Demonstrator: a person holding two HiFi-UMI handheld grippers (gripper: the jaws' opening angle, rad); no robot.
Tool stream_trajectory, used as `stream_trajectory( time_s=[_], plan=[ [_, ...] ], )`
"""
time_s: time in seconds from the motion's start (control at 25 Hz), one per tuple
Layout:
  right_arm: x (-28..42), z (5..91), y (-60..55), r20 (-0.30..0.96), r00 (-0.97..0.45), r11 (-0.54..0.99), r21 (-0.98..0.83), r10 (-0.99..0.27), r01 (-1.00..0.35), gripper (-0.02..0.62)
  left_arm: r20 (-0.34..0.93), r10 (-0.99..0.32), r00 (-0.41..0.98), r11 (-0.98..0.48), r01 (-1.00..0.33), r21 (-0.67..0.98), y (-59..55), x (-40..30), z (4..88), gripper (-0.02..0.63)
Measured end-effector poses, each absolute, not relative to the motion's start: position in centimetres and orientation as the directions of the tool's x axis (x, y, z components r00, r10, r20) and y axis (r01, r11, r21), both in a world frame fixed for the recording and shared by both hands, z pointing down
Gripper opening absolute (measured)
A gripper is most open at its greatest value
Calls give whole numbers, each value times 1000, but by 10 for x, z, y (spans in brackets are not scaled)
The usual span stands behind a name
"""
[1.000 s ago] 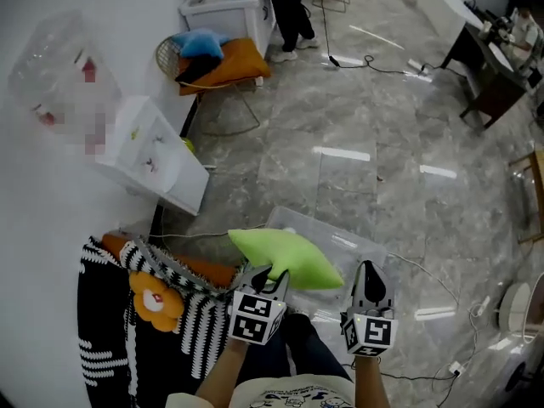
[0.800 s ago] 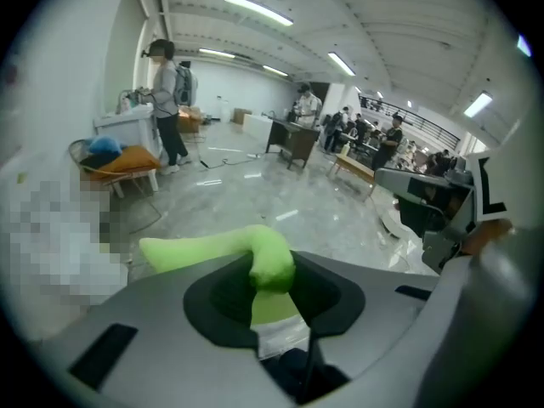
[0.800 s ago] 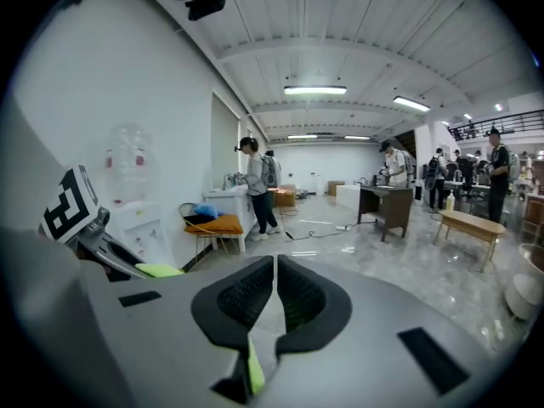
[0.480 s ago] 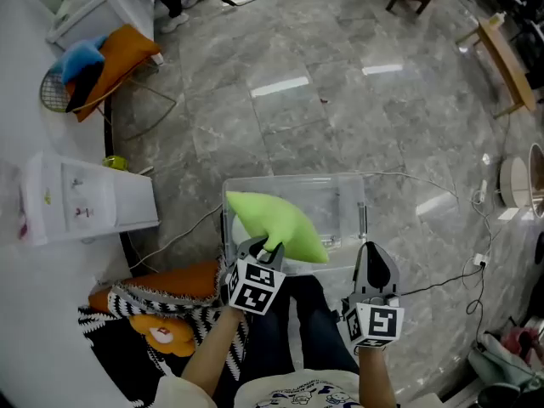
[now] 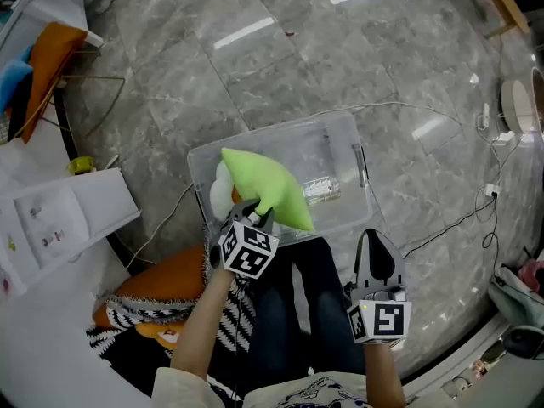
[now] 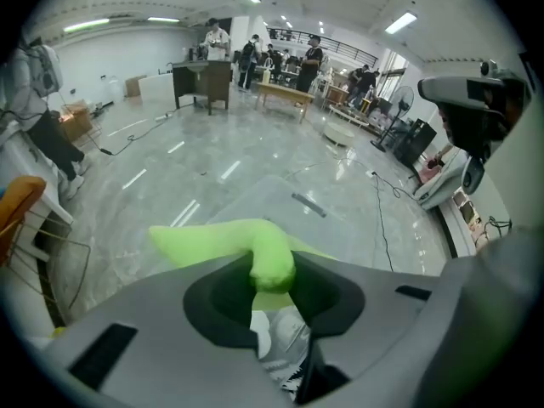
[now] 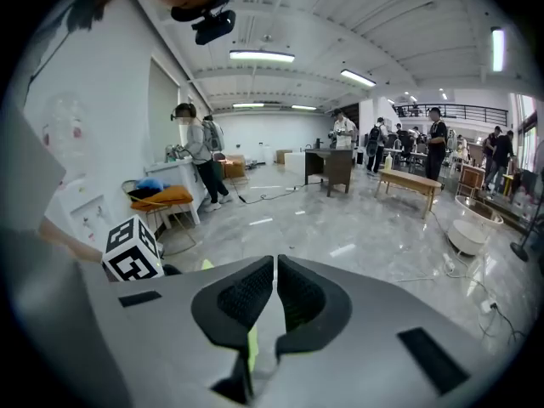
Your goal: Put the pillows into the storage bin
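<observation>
Grey marble floor [image 5: 255,66] spreads below, with a clear storage bin [image 5: 340,155] just ahead of both grippers. The left gripper [image 5: 252,215] has its jaws clamped on a corner of the green pillow [image 5: 268,185], which hangs over the bin's near left part, just beyond the jaws. A white lump [image 5: 219,198] lies in the bin, just left of that gripper. The right gripper [image 5: 374,249] hovers near the bin's front right corner, its jaws almost together with nothing between them.

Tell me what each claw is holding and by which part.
The left claw grips the green pillow by a bunched-up corner pinched between its jaws. The right claw is shut and holds nothing.
</observation>
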State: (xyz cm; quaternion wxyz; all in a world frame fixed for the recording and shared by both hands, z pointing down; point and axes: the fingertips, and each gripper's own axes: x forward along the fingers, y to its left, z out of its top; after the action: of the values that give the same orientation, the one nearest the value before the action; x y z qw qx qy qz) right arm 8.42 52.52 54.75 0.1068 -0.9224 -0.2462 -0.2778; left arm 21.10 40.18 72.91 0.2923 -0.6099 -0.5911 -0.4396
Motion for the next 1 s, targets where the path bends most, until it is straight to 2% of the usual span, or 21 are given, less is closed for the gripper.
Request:
stream_trajectory(
  time_s=[0.32, 0.72, 1.0],
  plan=[
    [63, 632, 533, 631, 668, -824, -78, 396, 562, 25, 908, 389, -154, -9, 985, 171, 420, 202, 840, 109],
    [43, 688, 547, 691, 610, -790, -91, 389, 607, 25, 902, 361, -235, 115, 972, 206, 443, 189, 928, 112],
    [41, 706, 545, 699, 608, -783, -110, 377, 612, 25, 936, 300, -186, 23, 982, 188, 416, 211, 976, 117]
  ],
)
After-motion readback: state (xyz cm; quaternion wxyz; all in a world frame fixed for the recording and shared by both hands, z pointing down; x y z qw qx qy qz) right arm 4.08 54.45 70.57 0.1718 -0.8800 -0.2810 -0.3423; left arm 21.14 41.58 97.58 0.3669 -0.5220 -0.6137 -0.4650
